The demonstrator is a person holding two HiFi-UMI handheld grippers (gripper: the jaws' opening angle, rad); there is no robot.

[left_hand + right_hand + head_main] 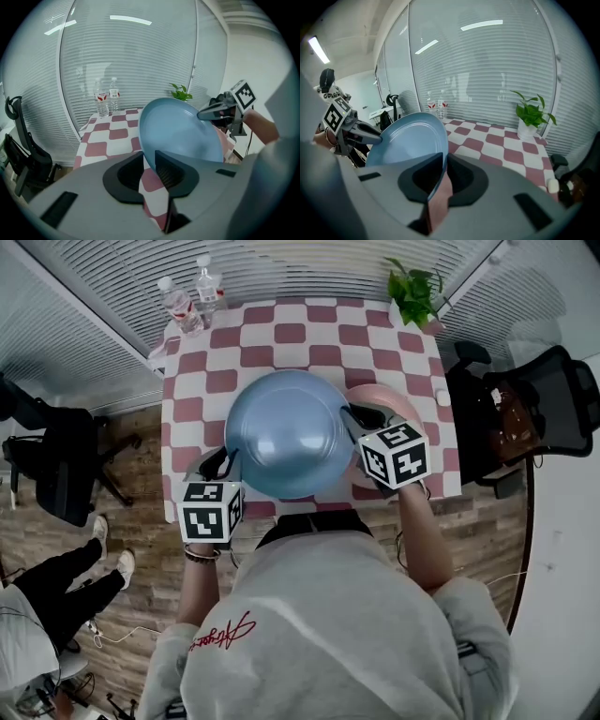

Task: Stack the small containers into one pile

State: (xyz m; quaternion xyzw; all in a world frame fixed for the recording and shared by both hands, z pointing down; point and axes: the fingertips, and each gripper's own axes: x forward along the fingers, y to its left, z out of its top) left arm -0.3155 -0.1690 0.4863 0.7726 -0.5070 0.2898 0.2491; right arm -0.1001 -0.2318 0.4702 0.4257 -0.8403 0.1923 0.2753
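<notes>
A large blue bowl (286, 432) hangs tilted above the red-and-white checked table (281, 334), held by its rim from both sides. My left gripper (228, 457) is shut on its near left rim; in the left gripper view the rim (180, 133) runs between the jaws (149, 164). On the opposite rim my right gripper (353, 418) is shut, and the right gripper view has the bowl's edge (410, 140) wedged between its jaws (443, 171). A pink bowl (398, 401) rests on the table, partly hidden under the blue one and the right gripper.
Two water bottles (192, 294) stand at the table's far left corner and a potted plant (412, 292) at the far right. A small white object (442, 397) lies near the right edge. Office chairs (56, 465) (534, 409) flank the table. A person's legs (66, 582) show at lower left.
</notes>
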